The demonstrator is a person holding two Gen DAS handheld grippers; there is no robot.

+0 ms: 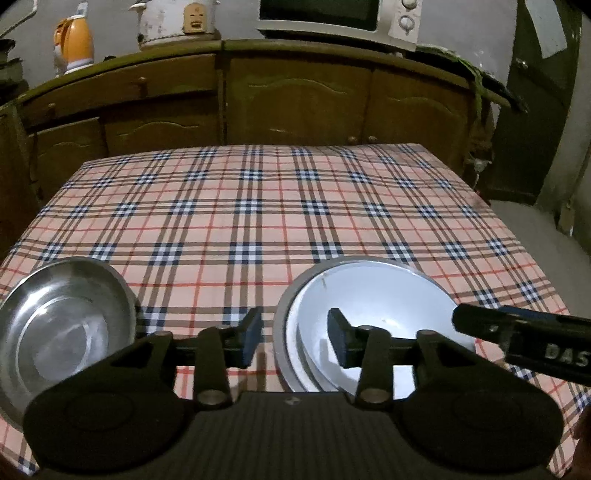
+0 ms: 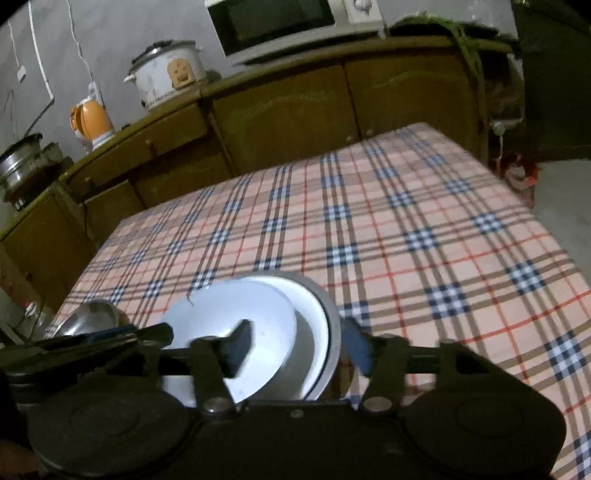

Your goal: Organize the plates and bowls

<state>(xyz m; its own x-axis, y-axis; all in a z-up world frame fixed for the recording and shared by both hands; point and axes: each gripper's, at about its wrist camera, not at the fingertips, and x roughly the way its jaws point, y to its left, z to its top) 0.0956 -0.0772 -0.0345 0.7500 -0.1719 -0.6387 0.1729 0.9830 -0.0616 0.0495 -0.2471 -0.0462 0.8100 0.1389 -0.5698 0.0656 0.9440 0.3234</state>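
A stack of white plates and a bowl (image 1: 373,306) sits on the checked tablecloth near the front edge; it also shows in the right wrist view (image 2: 266,325). A steel bowl (image 1: 62,325) lies to its left and shows small in the right wrist view (image 2: 92,314). My left gripper (image 1: 295,339) is open, its jaws straddling the stack's left rim. My right gripper (image 2: 299,347) is open, its jaws straddling the stack's right rim. The right gripper's finger (image 1: 517,339) enters the left wrist view from the right.
The checked table (image 1: 280,206) stretches away behind the dishes. Behind it stands a wooden cabinet (image 1: 295,96) carrying a rice cooker (image 2: 166,74), an orange kettle (image 2: 92,122) and a microwave (image 2: 288,22). A steel pot (image 2: 22,166) is at far left.
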